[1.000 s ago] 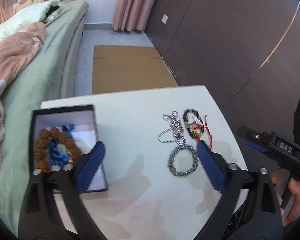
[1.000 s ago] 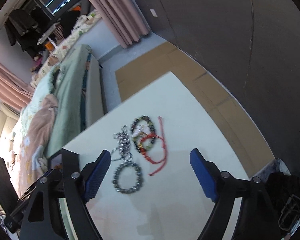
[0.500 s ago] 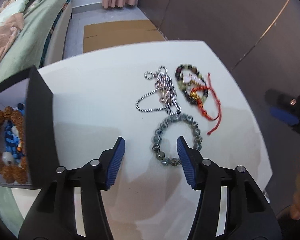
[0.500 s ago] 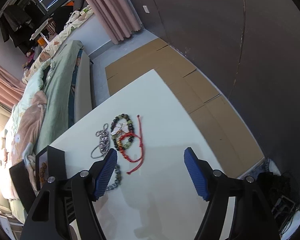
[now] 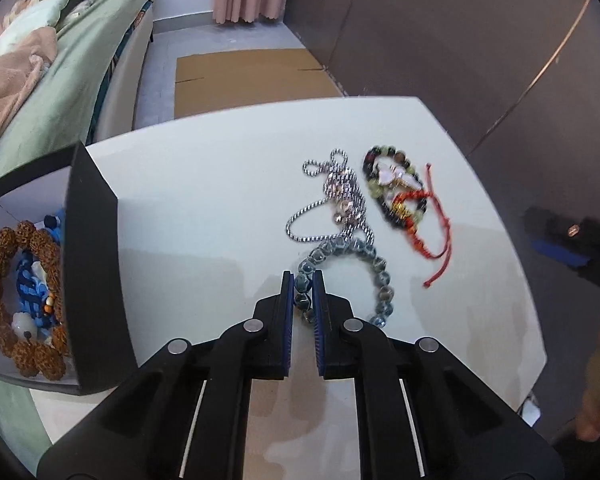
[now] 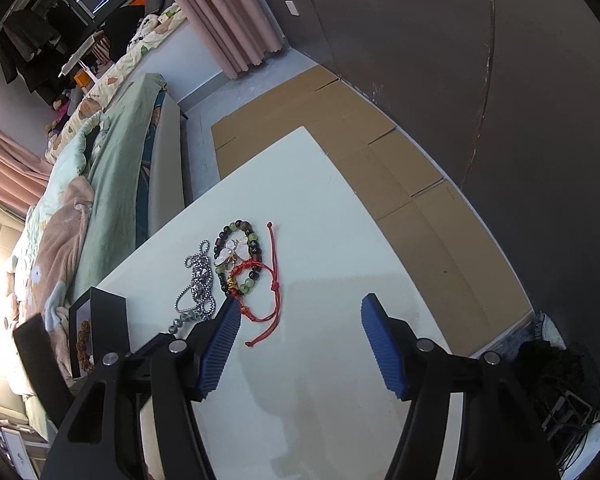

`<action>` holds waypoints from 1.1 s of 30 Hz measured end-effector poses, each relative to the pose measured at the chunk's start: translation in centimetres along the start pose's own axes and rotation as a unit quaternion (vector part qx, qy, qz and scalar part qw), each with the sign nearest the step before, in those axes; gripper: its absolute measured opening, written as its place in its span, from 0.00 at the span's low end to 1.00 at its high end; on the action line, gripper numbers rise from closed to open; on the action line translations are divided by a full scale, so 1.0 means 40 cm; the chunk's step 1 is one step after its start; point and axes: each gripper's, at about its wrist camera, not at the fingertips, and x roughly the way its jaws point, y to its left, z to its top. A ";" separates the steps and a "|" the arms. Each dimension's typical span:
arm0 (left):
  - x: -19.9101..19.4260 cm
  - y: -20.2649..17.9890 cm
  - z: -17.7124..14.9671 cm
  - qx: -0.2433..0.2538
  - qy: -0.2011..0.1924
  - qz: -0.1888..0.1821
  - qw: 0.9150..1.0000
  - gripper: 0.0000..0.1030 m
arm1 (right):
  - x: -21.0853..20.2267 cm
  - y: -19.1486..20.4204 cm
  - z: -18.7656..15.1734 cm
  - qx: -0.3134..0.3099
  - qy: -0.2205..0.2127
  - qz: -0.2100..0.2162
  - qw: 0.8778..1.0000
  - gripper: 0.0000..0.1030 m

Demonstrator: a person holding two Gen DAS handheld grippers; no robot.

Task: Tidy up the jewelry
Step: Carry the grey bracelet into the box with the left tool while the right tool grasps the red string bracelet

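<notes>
My left gripper (image 5: 302, 281) is shut on the left side of a blue-grey bead bracelet (image 5: 381, 276) that lies on the white table (image 5: 204, 184). A silver chain (image 5: 342, 196), a dark and green bead bracelet (image 5: 394, 188) and a red cord bracelet (image 5: 432, 232) lie just beyond it. A black box (image 5: 94, 264) at the left holds a brown bead bracelet (image 5: 4, 276) and blue jewelry (image 5: 30, 280). My right gripper (image 6: 300, 312) is open and empty above the table, to the right of the red cord bracelet (image 6: 274, 284) and silver chain (image 6: 200, 280).
A bed with green and pink bedding (image 5: 40, 80) stands left of the table. Flat cardboard (image 5: 248, 72) lies on the floor beyond the table. A dark wall (image 5: 460, 40) runs along the right. The black box also shows in the right wrist view (image 6: 108, 328).
My left gripper has moved down to the blue-grey bracelet and closed on its left side. The right gripper has shifted a little and stays open.
</notes>
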 end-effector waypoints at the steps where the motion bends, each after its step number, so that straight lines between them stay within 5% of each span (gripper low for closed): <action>1: -0.006 0.004 0.003 -0.001 -0.004 -0.002 1.000 0.09 | 0.006 0.004 0.000 -0.002 0.002 0.000 1.000 0.58; 15: -0.110 0.061 0.049 -0.038 -0.057 -0.049 0.996 0.09 | 0.139 0.060 0.025 -0.017 0.032 -0.012 0.999 0.38; 24: -0.179 0.119 0.069 -0.065 -0.088 -0.070 0.992 0.09 | 0.187 0.129 0.023 -0.072 0.016 -0.076 0.994 0.24; 27: -0.240 0.141 0.073 -0.069 -0.115 -0.074 0.988 0.09 | 0.191 0.131 0.028 -0.075 0.012 -0.097 0.992 0.06; 33: -0.324 0.201 0.075 -0.085 -0.150 -0.073 0.982 0.09 | 0.159 0.136 0.029 -0.058 0.005 -0.052 0.997 0.04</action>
